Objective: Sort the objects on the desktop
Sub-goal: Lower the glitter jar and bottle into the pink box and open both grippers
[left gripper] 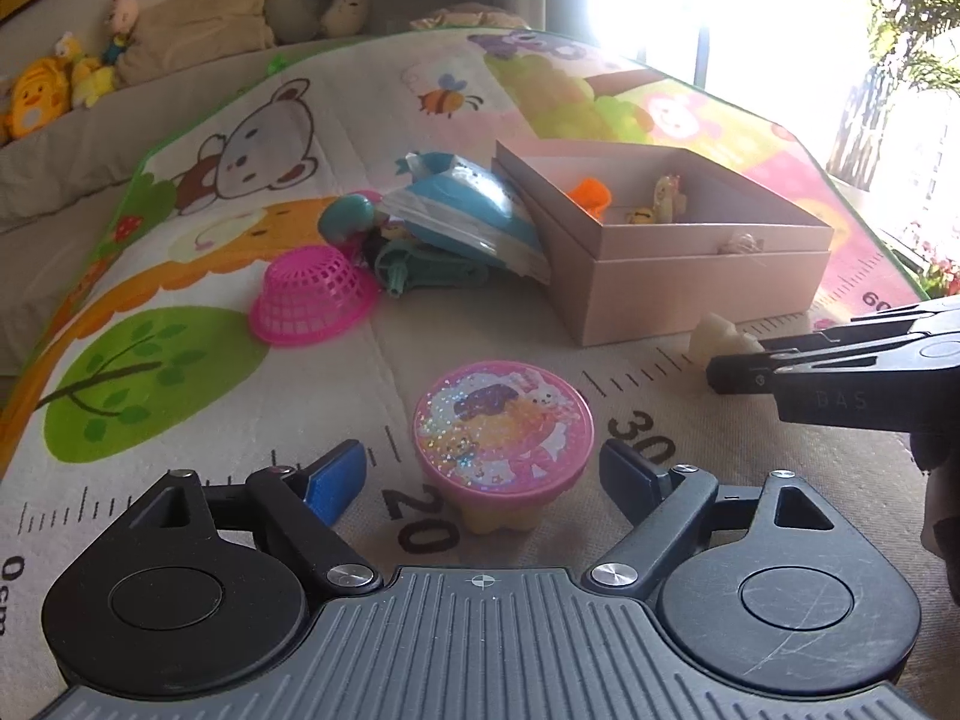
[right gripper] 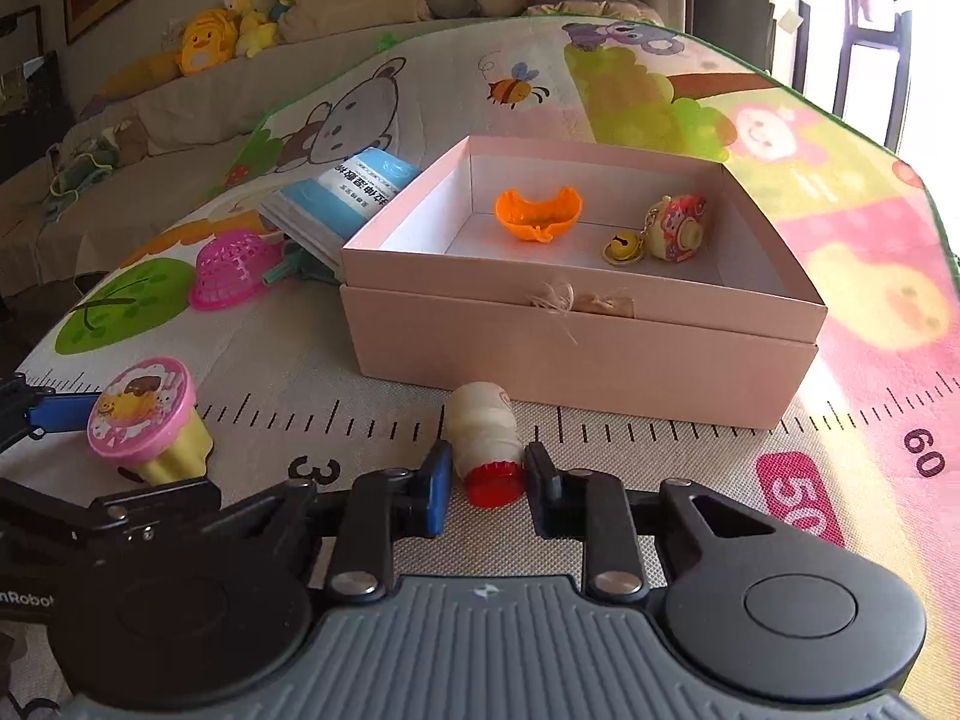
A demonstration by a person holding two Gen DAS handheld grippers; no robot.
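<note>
Toy pudding cup (left gripper: 503, 443) at lower centre of left view, upright on the play mat (left gripper: 180, 276), sitting between the fingers of the left gripper (left gripper: 483, 480); jaws wide, neither pad touching. Likely light, hollow plastic; glittery pink lid probably slick and wider than the pale fluted base, so better hold judged low on the base sides.

Small white bottle (right gripper: 485, 438) with red cap, lying on its side at lower centre of right view, just in front of the pink box (right gripper: 576, 336). Right gripper (right gripper: 485, 471) narrowed around the cap end; pads close on either side, contact not certain. Probably light, rigid, prone to roll; ribbed cap the surest purchase.

Box open, already holding an orange piece (right gripper: 538, 213) and a keychain toy (right gripper: 677, 228). Pink basket (left gripper: 312, 294) upturned at centre left, blue packet (left gripper: 468, 216) leaning against box.

Surface soft, quilted, printed with ruler marks. Sofa with plush toys (right gripper: 204, 45) upper left; bright window glare upper right.
</note>
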